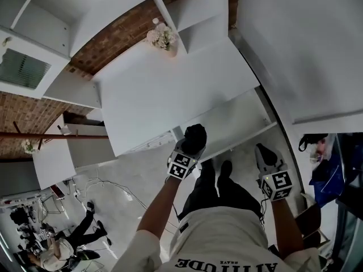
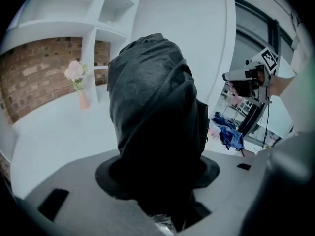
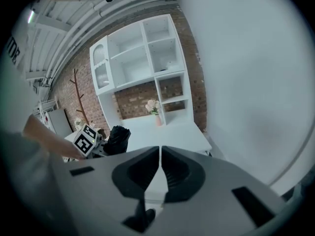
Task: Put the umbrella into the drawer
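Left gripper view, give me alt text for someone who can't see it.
A folded black umbrella fills the middle, clamped between the jaws of the left gripper. Behind it are a white counter with a vase of pink flowers, white shelves and a brick wall; the right gripper shows at the right.
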